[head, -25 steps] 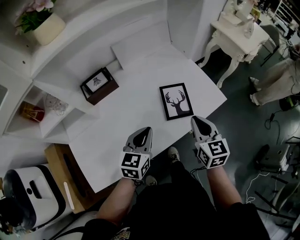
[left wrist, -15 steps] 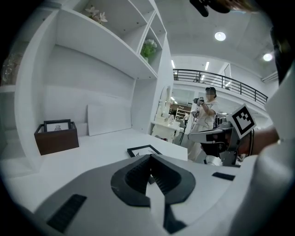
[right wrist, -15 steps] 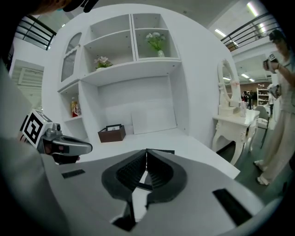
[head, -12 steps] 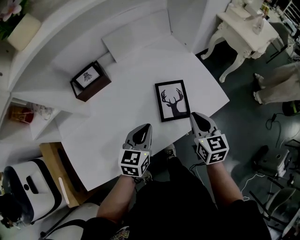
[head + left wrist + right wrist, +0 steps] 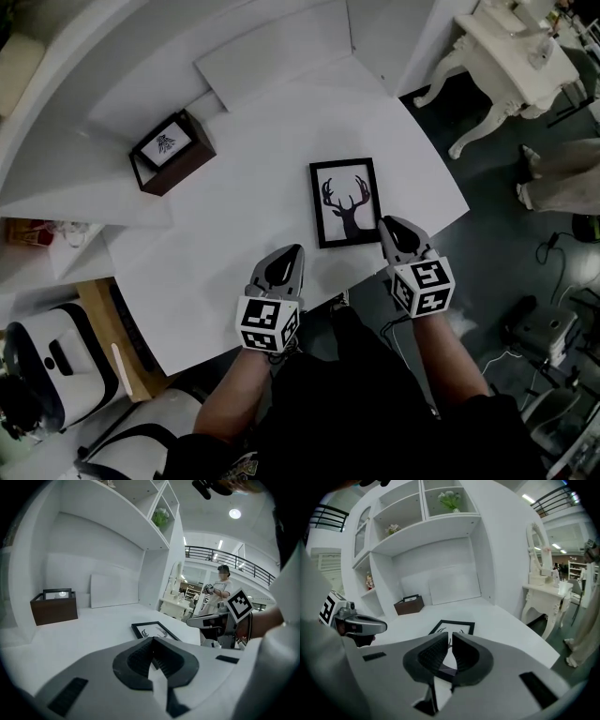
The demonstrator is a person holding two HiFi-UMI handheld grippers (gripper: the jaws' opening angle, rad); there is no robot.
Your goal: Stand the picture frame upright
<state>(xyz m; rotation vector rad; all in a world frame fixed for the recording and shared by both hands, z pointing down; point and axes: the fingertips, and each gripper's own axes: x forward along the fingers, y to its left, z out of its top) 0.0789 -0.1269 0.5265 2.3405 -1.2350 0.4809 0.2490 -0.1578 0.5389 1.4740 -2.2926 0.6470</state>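
Note:
A black picture frame with a deer-antler print (image 5: 345, 202) lies flat on the white desk (image 5: 253, 216), also seen in the left gripper view (image 5: 152, 630) and the right gripper view (image 5: 453, 627). My right gripper (image 5: 395, 225) is shut and empty, its tips just at the frame's near right corner. My left gripper (image 5: 290, 254) is shut and empty, hovering over bare desk to the left of the frame's near edge. In the left gripper view the right gripper (image 5: 192, 621) shows at the right, beyond the frame.
A dark brown box with a small picture (image 5: 171, 151) stands at the desk's back left. A white board (image 5: 272, 52) leans against the back wall. Shelves (image 5: 56, 234) rise to the left. A white side table (image 5: 506, 47) stands on the floor to the right.
Both grippers have come down and forward toward the desk. The right one has closed in on the frame's near right corner. The frame has not moved.

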